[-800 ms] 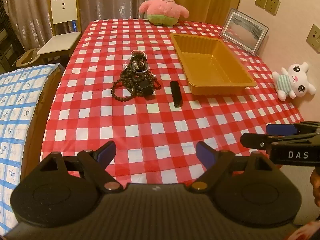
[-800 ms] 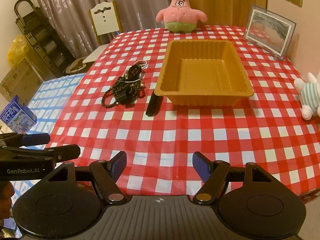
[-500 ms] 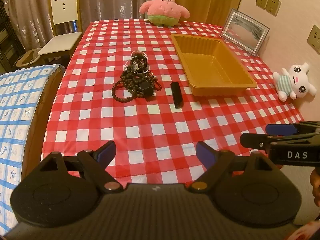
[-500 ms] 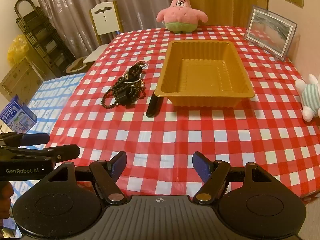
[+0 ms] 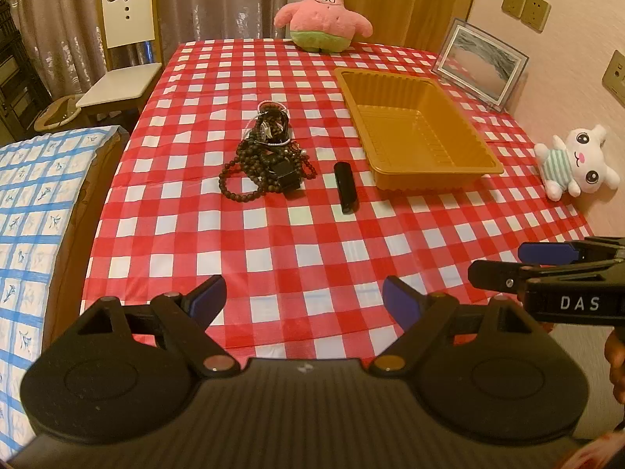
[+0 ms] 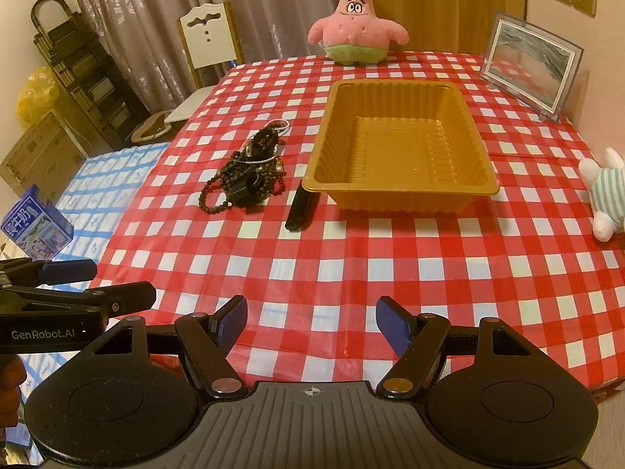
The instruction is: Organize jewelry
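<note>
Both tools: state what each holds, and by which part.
Nothing. The left tool and right tool are open, short of the beads.

jewelry pile (image 5: 269, 156) left of case (image 5: 345, 187) | tray (image 5: 414, 133) right

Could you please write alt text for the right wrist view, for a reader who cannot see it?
An open right gripper hovers over a red-and-white checked table. Ahead lie a heap of dark bead jewelry, a black tube and an empty golden tray. A pink star plush and a picture frame stand behind; the left gripper shows at left.
</note>
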### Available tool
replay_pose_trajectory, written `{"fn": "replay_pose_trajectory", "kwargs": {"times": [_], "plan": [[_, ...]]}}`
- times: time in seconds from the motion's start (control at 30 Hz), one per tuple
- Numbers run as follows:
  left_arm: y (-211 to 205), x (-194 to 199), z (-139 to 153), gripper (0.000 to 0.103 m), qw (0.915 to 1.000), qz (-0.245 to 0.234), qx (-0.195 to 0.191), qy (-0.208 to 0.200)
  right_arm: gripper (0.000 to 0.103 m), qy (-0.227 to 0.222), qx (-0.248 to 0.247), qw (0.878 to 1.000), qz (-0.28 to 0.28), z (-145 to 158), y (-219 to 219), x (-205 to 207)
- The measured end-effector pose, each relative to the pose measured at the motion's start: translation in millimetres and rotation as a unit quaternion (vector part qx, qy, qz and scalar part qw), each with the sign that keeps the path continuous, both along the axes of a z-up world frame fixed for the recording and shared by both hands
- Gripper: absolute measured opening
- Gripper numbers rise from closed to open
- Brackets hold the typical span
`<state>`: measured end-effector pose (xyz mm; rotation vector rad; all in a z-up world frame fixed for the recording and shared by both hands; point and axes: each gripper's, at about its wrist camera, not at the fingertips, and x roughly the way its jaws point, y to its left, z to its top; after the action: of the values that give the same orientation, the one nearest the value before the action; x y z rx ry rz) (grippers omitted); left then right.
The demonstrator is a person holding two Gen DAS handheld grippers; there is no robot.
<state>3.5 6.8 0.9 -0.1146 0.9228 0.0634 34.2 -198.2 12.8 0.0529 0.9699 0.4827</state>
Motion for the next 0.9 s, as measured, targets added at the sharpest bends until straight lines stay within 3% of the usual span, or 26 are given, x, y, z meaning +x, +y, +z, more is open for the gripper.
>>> {"fn": "replay_pose_trajectory", "kwargs": {"times": [0.9], "plan": [[-1.0,-0.1,0.3,0.086,1.0,0.0,0.001,-0.001,0.073,-0.001,0.002,1.0,0.0,0.4,-0.9,3.1]]}}
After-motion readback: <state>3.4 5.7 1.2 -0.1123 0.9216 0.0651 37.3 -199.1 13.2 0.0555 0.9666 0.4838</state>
